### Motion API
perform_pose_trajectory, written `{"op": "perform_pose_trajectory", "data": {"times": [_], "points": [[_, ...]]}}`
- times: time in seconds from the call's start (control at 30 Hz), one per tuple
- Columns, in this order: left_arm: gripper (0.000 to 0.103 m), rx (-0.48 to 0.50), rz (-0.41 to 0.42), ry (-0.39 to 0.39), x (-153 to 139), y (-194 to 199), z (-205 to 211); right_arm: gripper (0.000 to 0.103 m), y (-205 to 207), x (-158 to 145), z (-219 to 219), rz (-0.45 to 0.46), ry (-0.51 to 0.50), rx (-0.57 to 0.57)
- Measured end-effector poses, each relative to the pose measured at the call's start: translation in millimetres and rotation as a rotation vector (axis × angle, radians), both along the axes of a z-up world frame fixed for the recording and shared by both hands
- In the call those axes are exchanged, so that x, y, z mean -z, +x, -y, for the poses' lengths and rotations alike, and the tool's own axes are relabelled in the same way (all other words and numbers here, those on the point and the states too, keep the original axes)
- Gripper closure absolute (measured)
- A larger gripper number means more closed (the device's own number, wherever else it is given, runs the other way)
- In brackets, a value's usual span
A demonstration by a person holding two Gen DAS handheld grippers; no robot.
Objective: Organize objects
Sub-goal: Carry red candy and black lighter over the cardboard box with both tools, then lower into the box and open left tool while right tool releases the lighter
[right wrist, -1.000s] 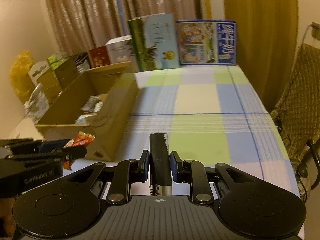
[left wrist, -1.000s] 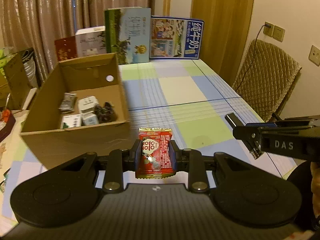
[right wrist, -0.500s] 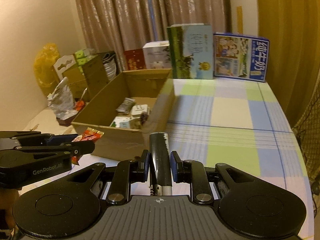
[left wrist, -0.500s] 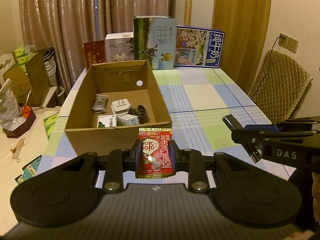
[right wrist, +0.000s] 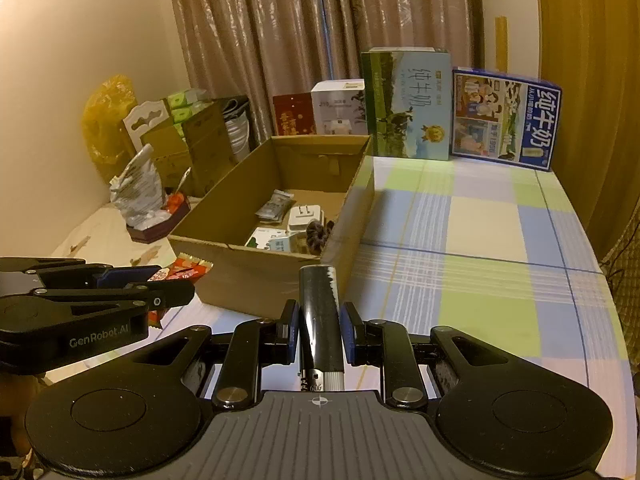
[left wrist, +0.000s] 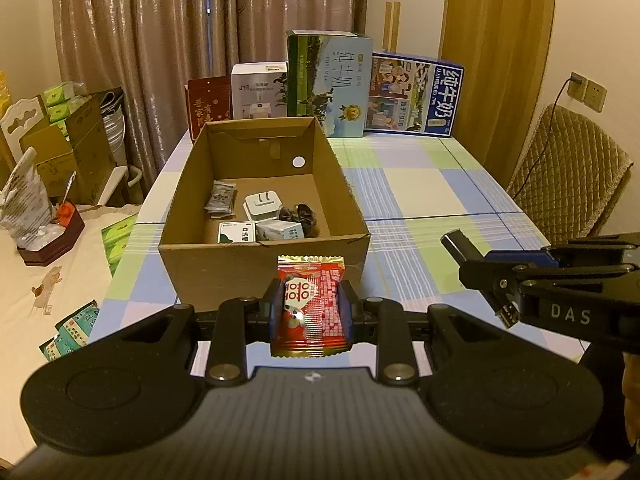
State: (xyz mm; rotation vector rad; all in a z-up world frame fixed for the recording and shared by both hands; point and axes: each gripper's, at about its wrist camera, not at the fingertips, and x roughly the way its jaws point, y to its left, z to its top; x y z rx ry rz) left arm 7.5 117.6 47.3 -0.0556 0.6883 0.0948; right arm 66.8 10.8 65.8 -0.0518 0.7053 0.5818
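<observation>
One red, gold-edged snack packet (left wrist: 310, 306), white-patterned.

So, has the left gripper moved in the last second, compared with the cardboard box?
Yes. The left gripper, shut on the red candy packet, has swung left: the cardboard box, earlier off to its left, now lies straight ahead.

Both grippers swung toward the cardboard box (left wrist: 264, 216): it went from 10 o'clock to dead 12 o'clock ahead of the left gripper (left wrist: 311, 305), and sits fuller at 11 o'clock ahead of the right gripper (right wrist: 320, 330).
</observation>
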Motion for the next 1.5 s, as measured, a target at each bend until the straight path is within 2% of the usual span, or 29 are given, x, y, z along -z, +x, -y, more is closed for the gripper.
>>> {"op": "perform_pose_trajectory", "data": {"times": [0.8, 1.17, 1.5], "points": [[0.079, -0.036, 0.005, -0.002, -7, 3, -25, 0.084, 14, 2, -25, -0.001, -0.017, -0.037], [0.079, -0.038, 0.02, 0.017, -21, 26, -48, 0.084, 35, -10, -51, 0.026, -0.013, -0.071], [0.079, -0.032, 0.013, 0.017, -22, 46, -63, 0.084, 58, -15, -68, 0.027, -0.016, -0.081]]}}
